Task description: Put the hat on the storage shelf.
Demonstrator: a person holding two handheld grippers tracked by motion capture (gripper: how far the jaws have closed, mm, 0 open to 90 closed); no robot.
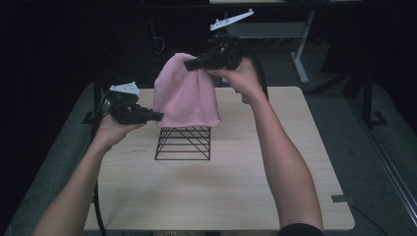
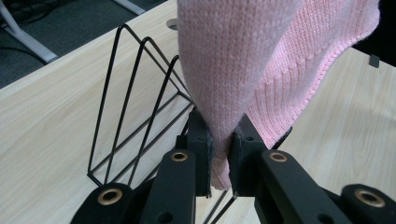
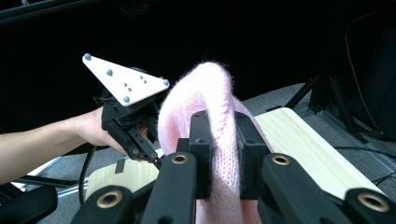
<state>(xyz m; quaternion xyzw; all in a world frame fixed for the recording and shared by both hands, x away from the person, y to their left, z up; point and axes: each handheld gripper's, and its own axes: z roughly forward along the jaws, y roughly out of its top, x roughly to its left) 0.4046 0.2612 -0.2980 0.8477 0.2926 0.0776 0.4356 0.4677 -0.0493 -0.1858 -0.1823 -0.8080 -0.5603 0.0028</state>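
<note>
A pink knitted hat (image 1: 186, 93) hangs in the air over a black wire rack (image 1: 183, 143) on the table. My right gripper (image 1: 190, 63) is shut on the hat's top edge, high above the rack; its jaws pinch the knit (image 3: 223, 154). My left gripper (image 1: 158, 116) is shut on the hat's lower left corner, just left of the rack's top. In the left gripper view the pink hat (image 2: 233, 70) runs down between the closed jaws, with the wire rack (image 2: 135, 107) behind them. The left gripper (image 3: 140, 140) with its grey plate is seen beyond the hat in the right gripper view.
The light wooden table (image 1: 231, 191) carries the rack near its middle. A desk leg and frame (image 1: 300, 54) stand on the dark floor behind the table. A small dark tab (image 1: 341, 198) sits at the table's right edge.
</note>
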